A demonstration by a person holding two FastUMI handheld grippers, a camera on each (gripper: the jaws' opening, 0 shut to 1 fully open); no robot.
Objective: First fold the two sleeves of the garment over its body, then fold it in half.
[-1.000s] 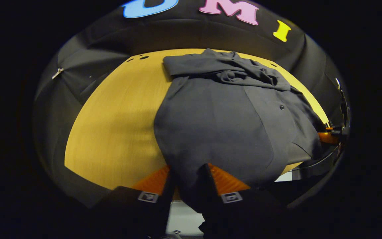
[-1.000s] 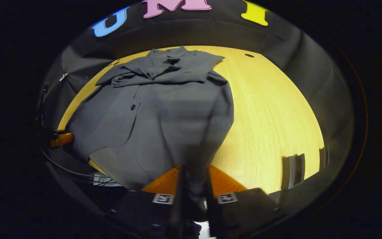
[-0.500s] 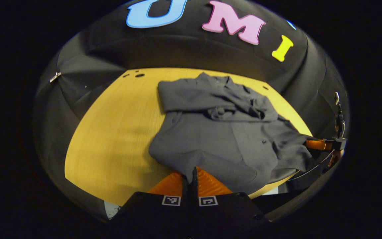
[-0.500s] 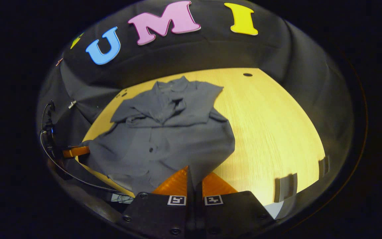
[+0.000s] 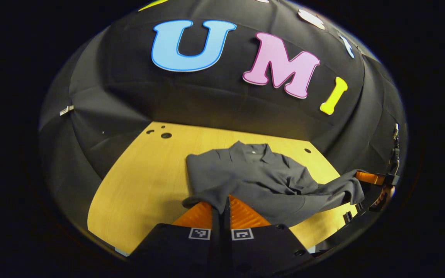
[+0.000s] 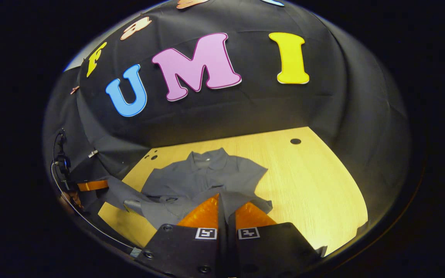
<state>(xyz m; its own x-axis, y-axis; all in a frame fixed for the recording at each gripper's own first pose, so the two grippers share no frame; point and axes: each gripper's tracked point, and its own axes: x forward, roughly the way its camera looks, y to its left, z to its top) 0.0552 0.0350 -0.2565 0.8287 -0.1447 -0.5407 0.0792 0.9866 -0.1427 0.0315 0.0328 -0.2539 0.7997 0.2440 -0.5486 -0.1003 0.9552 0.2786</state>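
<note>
In the left gripper view, the left gripper point(image 5: 221, 204) is pinching the hem of the grey shirt point(image 5: 253, 181); its two fingers are standing pressed together with a thin fold of cloth running down between them. Just beyond the fingertips the shirt is lying on the yellow wooden table point(image 5: 141, 193), collar at the far end, with its sleeves gathered over the body in rumpled folds. To the right of the fingers, the cloth is stretching up and away toward the other gripper point(image 5: 367, 177), which is showing at the far right edge with a hand behind it.

In the right gripper view, the right gripper point(image 6: 227, 206) is likewise clamping the shirt's point(image 6: 207, 175) hem, fingers closed tight on a narrow strip of fabric. Ahead of the fingertips the collar is pointing away, and a small pale tag is sitting inside the neck; its writing is too small to read. To the left of the fingers, the hem is reaching out to the other gripper point(image 6: 91, 185), near the table's point(image 6: 311, 181) left edge.

Small square black-and-white markers point(image 6: 206, 233) are sitting on each gripper's body at the base of the fingers. A few dark round holes point(image 6: 295, 141) are dotting the tabletop beyond the shirt, near the cloth wall.
</note>
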